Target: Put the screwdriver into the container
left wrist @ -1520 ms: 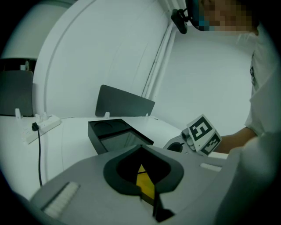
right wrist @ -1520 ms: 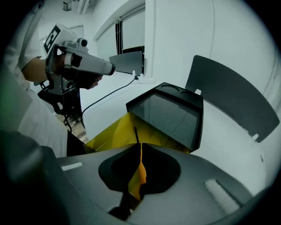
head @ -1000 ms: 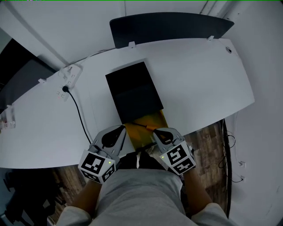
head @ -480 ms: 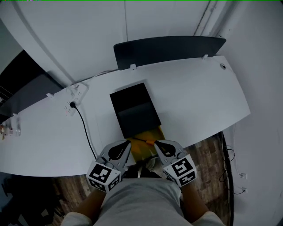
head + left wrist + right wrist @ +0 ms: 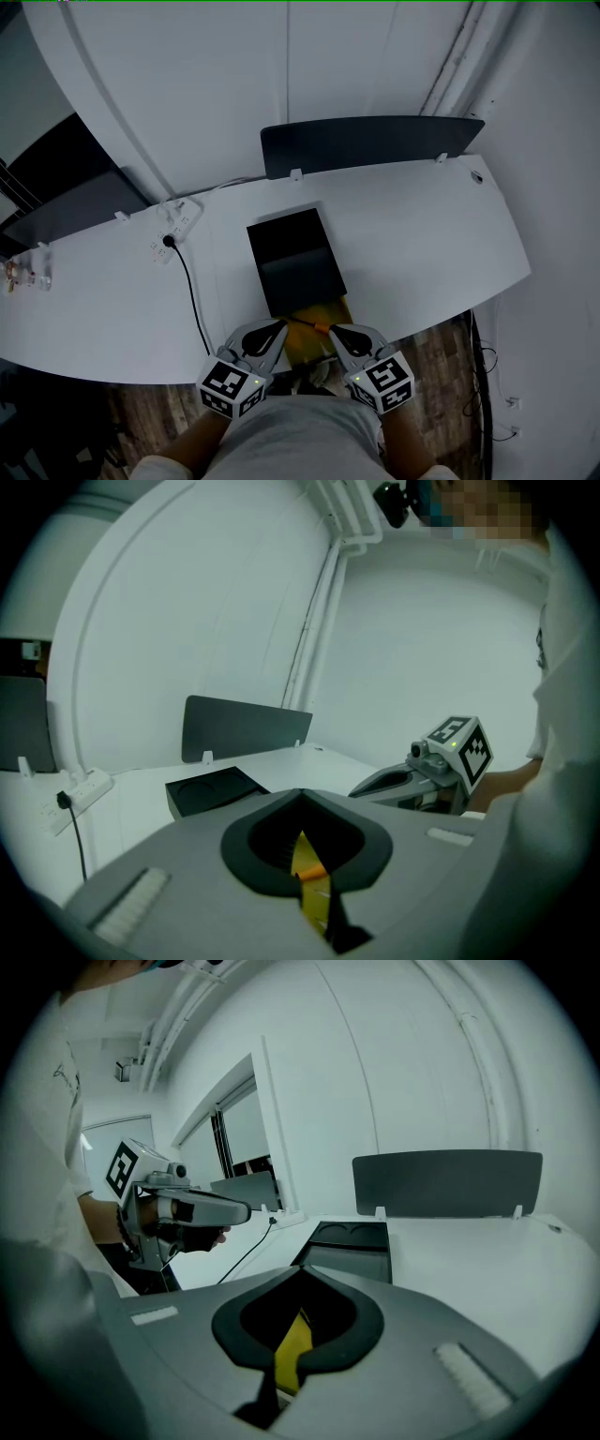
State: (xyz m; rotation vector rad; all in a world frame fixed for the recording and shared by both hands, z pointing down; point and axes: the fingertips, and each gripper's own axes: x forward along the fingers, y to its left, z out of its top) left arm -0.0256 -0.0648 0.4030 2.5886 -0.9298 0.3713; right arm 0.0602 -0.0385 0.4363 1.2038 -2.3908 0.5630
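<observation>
A black container [image 5: 295, 262] lies flat in the middle of the white table [image 5: 422, 234]. A yellow mat [image 5: 317, 317] lies just in front of it at the table's near edge. On the mat lies the screwdriver [image 5: 317, 328] with an orange handle. My left gripper [image 5: 278, 326] is shut and empty at the mat's left side. My right gripper [image 5: 335, 330] is shut and empty at its right side. In the left gripper view, the mat [image 5: 305, 855] and the orange handle [image 5: 309, 873] show below the shut gripper [image 5: 300, 794]. The right gripper view shows the container [image 5: 352, 1241] ahead.
A white power strip [image 5: 173, 225] with a black cable [image 5: 192, 300] lies left of the container. A dark partition panel [image 5: 370, 145] stands along the table's far edge. Wooden floor [image 5: 441, 328] and the person's lap lie below the near edge.
The head view has tilted up, so the table and both grippers sit lower in the picture. Both grippers stay shut and empty beside the yellow mat.
</observation>
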